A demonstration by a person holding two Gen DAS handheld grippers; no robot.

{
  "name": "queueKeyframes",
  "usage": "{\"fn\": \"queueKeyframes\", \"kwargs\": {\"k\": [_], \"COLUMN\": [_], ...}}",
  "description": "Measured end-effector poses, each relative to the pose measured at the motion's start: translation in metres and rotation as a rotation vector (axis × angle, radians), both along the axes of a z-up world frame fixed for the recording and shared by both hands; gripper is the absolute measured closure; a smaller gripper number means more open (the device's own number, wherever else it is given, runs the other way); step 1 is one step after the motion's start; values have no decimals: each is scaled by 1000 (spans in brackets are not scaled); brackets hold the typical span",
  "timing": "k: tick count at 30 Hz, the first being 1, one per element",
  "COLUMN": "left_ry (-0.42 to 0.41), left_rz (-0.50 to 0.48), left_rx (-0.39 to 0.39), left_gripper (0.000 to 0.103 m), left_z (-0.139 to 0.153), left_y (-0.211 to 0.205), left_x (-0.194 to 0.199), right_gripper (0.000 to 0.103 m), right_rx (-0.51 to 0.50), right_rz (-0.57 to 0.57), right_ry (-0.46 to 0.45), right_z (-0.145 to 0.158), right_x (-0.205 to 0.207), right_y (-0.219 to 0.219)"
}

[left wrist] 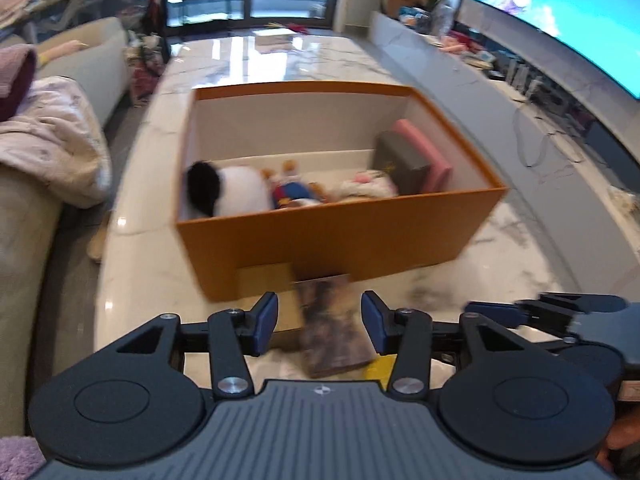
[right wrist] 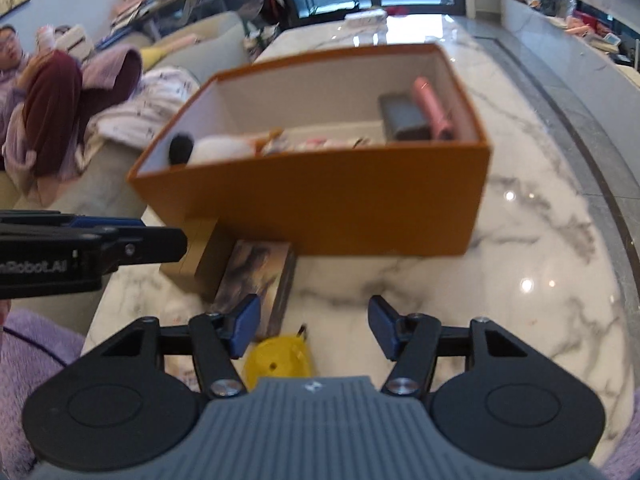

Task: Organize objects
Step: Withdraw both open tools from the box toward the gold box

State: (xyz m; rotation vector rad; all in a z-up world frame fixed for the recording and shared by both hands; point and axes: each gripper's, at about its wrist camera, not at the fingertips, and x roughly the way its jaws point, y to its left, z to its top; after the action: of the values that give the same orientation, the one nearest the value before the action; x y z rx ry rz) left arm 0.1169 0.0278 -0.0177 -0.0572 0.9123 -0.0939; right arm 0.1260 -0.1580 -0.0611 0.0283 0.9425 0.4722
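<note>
An open orange box (left wrist: 332, 236) stands on the marble table (right wrist: 520, 240). It holds a black-and-white plush (left wrist: 228, 192), a colourful plush (left wrist: 294, 192), a pale pink plush (left wrist: 368, 188), a grey case (left wrist: 400, 160) and a pink book (left wrist: 424, 148). In front of the box lie a tan carton (left wrist: 264, 280) and a dark picture book (left wrist: 332, 328). My left gripper (left wrist: 320, 322) hovers open over that book, pads clear of it. My right gripper (right wrist: 314, 328) is open above a yellow toy (right wrist: 280, 360), just right of the picture book (right wrist: 256, 280).
A beige sofa (left wrist: 24, 220) with a blanket (left wrist: 52, 140) runs along the table's left edge, and a person sits on it (right wrist: 52, 112). A low stone bench (left wrist: 500, 92) under a lit screen (left wrist: 560, 12) lies to the right. Bare marble lies right of the box.
</note>
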Motion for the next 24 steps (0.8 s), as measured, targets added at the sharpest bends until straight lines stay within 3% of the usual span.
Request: {"fn": "queueKeyframes", "kwargs": {"k": [4, 13, 21, 24], "left_ry": [-4, 51, 106, 118], "left_rz": [61, 65, 73, 63], "left_rx": [55, -19, -20, -20], "left_gripper": [39, 34, 35, 43], "left_z": [-14, -41, -57, -61], "left_y": [11, 22, 23, 24], "left_x": [-2, 15, 30, 31], "right_gripper": [41, 36, 33, 30], "right_rx": [-11, -50, -57, -64], "right_rz": [25, 48, 68, 73], "right_ry": [21, 70, 123, 146], "right_z": [-7, -18, -29, -34], "right_x": [-2, 6, 17, 21], "right_y": [15, 38, 55, 62]}}
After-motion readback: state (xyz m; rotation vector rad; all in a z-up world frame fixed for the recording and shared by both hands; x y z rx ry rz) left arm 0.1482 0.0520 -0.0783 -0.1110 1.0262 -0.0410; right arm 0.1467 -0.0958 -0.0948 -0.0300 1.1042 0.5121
